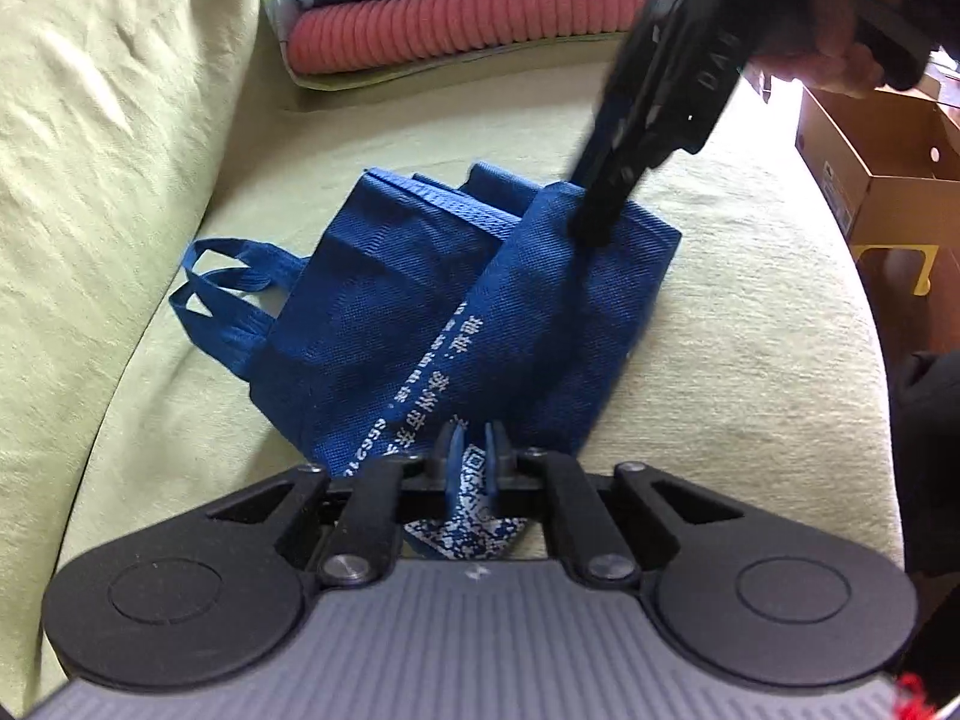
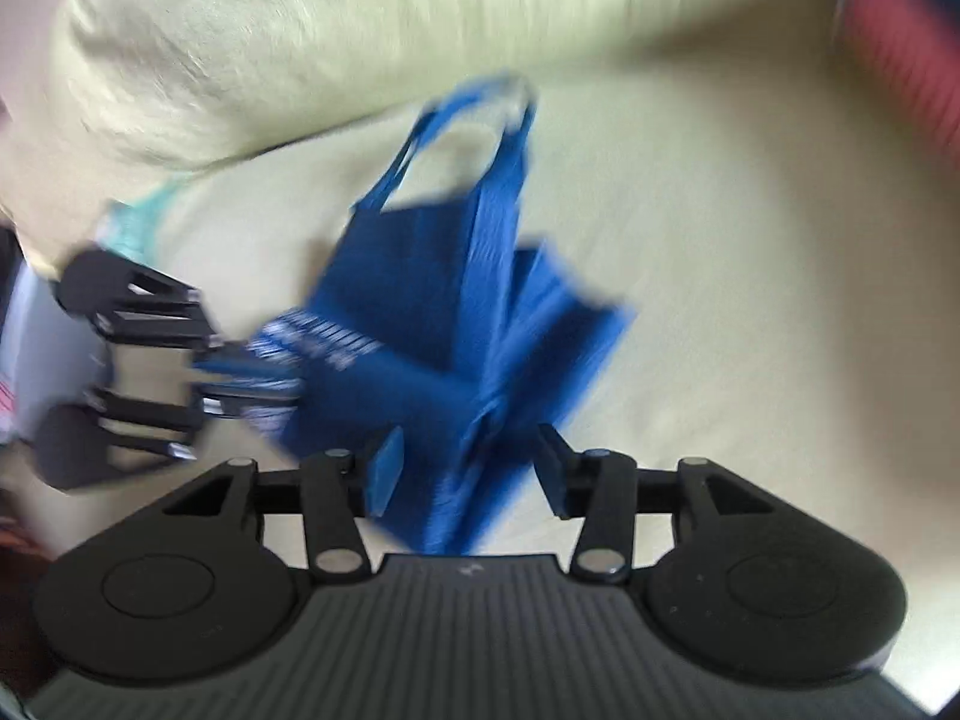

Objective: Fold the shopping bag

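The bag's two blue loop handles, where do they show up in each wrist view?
Left wrist view: blue loop handles lie at middle left, on the pale green cushion.
Right wrist view: handles sit upper centre, blurred.
Shared landmark: the blue woven shopping bag.

In the left wrist view, bare pale-green sofa cushion point(image 1: 720, 324) lies open from three to five o'clock of the crumpled blue woven shopping bag point(image 1: 420, 312). At twelve o'clock a stack of folded coral and teal knitted blankets point(image 1: 468, 18) blocks the way. The puffy green backrest point(image 1: 90, 150) walls off nine to eleven o'clock. The right tongs point(image 1: 591, 228) slant down onto the bag's far fold, closing off one o'clock. A brown cardboard box point(image 1: 888, 150) stands beyond the cushion edge at two o'clock.
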`<action>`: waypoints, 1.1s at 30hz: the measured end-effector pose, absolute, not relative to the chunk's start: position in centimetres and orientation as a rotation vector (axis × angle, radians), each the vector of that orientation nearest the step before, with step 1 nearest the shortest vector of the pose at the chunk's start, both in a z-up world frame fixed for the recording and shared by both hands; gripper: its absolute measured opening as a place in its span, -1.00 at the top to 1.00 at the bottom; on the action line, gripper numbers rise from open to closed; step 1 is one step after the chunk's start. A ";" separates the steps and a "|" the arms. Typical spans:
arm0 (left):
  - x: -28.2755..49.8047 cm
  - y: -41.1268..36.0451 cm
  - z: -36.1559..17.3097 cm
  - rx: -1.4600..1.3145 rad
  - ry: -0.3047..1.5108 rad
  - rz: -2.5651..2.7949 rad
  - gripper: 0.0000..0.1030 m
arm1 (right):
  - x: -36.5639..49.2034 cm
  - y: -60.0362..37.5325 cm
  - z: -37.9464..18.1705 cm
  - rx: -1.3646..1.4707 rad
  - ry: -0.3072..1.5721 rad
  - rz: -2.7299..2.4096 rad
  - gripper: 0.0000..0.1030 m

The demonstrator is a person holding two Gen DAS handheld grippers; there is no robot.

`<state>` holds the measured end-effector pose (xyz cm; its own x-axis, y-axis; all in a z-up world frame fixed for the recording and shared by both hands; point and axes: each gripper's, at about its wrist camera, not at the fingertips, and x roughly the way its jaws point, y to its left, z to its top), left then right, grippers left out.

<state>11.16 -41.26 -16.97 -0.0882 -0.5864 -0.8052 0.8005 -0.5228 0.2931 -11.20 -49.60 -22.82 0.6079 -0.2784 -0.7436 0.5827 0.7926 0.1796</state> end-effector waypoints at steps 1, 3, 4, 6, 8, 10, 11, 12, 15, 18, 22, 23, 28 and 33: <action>11.1 -41.3 -16.9 1.172 0.275 -1.781 0.97 | -11.0 -48.7 -22.6 0.391 0.759 -0.545 0.34; 11.1 -41.3 -16.8 1.170 0.278 -1.778 0.97 | -10.6 -47.0 -22.1 0.307 0.741 -0.602 0.61; 11.1 -41.3 -16.8 1.168 0.281 -1.776 0.97 | -10.4 -46.4 -21.8 0.275 0.735 -0.620 0.61; 11.1 -41.3 -16.8 1.164 0.285 -1.771 0.97 | -10.3 -46.0 -21.4 0.241 0.733 -0.623 0.68; 11.0 -41.2 -16.7 1.162 0.289 -1.767 0.97 | -10.3 -45.9 -21.2 0.227 0.742 -0.611 0.71; 11.1 -41.2 -16.7 1.156 0.297 -1.766 0.97 | -10.1 -46.0 -21.5 0.219 0.761 -0.602 0.74; 11.2 -41.3 -16.7 1.153 0.301 -1.766 0.97 | -9.9 -46.0 -21.7 0.225 0.771 -0.598 0.75; 11.2 -41.3 -16.6 1.149 0.305 -1.765 0.97 | -10.1 -46.1 -21.7 0.229 0.775 -0.597 0.76; 11.3 -41.3 -16.7 1.143 0.309 -1.765 0.97 | -10.0 -46.5 -22.3 0.230 0.792 -0.593 0.76; 11.5 -41.5 -16.7 1.135 0.315 -1.769 0.97 | -9.5 -46.7 -23.2 0.229 0.808 -0.591 0.76; 11.7 -41.4 -16.8 1.127 0.318 -1.771 0.97 | -9.3 -47.0 -24.2 0.242 0.801 -0.595 0.76; 11.7 -41.4 -16.8 1.130 0.312 -1.770 0.97 | -9.4 -47.1 -24.3 0.244 0.799 -0.596 0.76; 10.9 -39.4 -16.2 1.247 0.117 -1.770 0.76 | -9.4 -47.1 -24.7 0.247 0.784 -0.591 0.77; 12.0 -34.7 -16.3 1.487 -0.170 -1.732 0.45 | -9.4 -47.3 -24.9 0.260 0.763 -0.577 0.76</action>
